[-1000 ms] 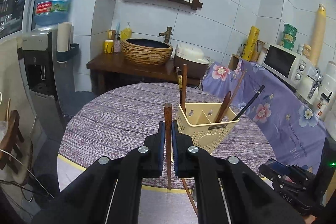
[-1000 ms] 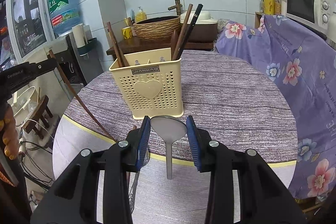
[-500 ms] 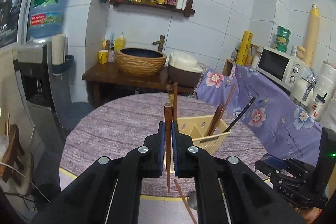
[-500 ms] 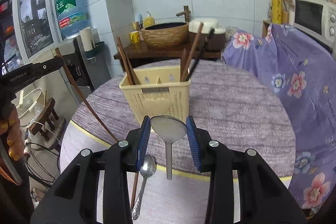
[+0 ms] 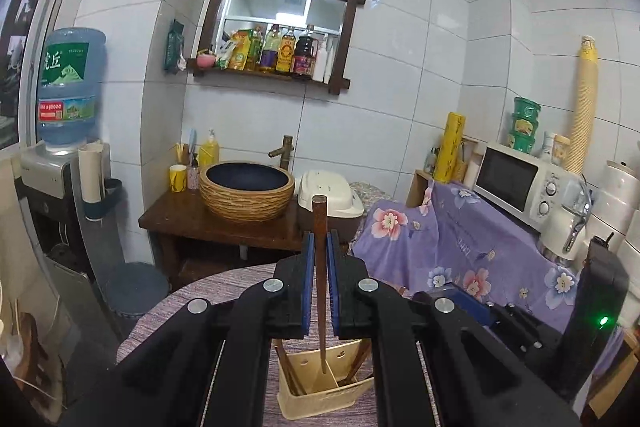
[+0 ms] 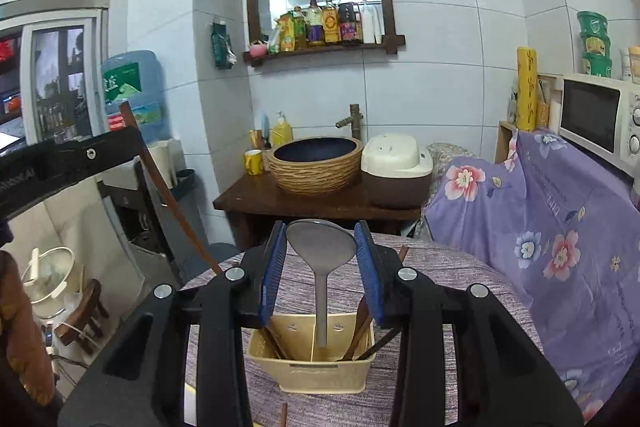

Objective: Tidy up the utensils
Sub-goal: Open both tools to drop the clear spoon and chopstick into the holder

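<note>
My left gripper (image 5: 319, 241) is shut on a brown wooden chopstick (image 5: 321, 323) that stands upright. Its lower tip hangs over the middle of the cream utensil caddy (image 5: 320, 397) on the round table (image 5: 180, 311). My right gripper (image 6: 321, 229) is shut on the bowl of a metal spoon (image 6: 322, 251), handle pointing down above the same caddy (image 6: 310, 371). Several brown and black chopsticks lean in the caddy's side compartments. In the right wrist view, the left gripper (image 6: 60, 163) shows at the left edge with its chopstick (image 6: 176, 211).
Another brown stick (image 6: 284, 415) lies on the table in front of the caddy. Behind the table stand a wooden stand with a woven basin (image 6: 316, 163) and a rice cooker (image 6: 396, 167). A purple floral cloth (image 6: 560, 227) drapes the counter on the right, under a microwave (image 5: 524, 183).
Both grippers have risen with their utensils. The caddy, level with the fingers before, now sits low in both views and is seen from above, under the hanging chopstick and spoon handle.
</note>
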{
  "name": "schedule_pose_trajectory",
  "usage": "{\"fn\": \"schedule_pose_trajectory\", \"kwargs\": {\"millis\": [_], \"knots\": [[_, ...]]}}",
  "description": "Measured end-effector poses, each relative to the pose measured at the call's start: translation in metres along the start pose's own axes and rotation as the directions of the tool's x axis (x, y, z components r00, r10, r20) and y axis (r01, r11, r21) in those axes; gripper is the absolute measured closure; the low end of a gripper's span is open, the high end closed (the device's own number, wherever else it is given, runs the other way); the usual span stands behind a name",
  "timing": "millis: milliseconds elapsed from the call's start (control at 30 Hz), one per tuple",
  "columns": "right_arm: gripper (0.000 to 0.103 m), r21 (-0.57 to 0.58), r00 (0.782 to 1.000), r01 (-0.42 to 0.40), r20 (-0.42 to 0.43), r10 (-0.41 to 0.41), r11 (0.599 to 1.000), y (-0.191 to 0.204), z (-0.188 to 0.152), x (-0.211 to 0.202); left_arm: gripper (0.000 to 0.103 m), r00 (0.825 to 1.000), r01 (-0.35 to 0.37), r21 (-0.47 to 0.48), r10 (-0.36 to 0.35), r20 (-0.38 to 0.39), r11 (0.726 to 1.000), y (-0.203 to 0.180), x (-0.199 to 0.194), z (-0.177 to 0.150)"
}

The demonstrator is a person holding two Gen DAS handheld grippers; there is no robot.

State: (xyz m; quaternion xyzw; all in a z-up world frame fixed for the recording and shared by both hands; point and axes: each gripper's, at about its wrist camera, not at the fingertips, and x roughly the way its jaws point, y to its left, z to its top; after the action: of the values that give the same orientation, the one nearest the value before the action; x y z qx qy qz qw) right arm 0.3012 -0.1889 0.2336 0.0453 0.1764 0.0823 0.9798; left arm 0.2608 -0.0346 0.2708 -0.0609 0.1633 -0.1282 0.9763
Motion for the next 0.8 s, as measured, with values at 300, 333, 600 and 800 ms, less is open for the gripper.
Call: {"fn": "schedule_pose_trajectory", "kwargs": {"millis": [300,333,600,800], "knots": [[0.067,0.002,0.993,0.036,-0.110,-0.035,0.999,-0.005,-0.074,0.063,0.095,0.995,-0.044,0.002,0.044,-0.089,0.999,0.013,0.051,-0.068],[0.067,-0.001,0.993,0.037,-0.116,-0.036,0.999,-0.005,-0.079,0.065,0.095,0.994,-0.044,0.001,0.043,-0.098,0.999,0.015,0.053,-0.075],[0.067,-0.064,0.989,0.044,-0.136,-0.052,0.997,0.002,-0.112,0.076,0.095,0.978,-0.036,-0.023,0.031,-0.205,0.999,0.029,0.076,-0.112],[0.067,-0.048,0.984,0.048,-0.170,-0.056,0.998,-0.004,-0.125,0.086,0.096,0.974,-0.029,-0.032,0.021,-0.228,0.999,0.033,0.079,-0.122]]}}
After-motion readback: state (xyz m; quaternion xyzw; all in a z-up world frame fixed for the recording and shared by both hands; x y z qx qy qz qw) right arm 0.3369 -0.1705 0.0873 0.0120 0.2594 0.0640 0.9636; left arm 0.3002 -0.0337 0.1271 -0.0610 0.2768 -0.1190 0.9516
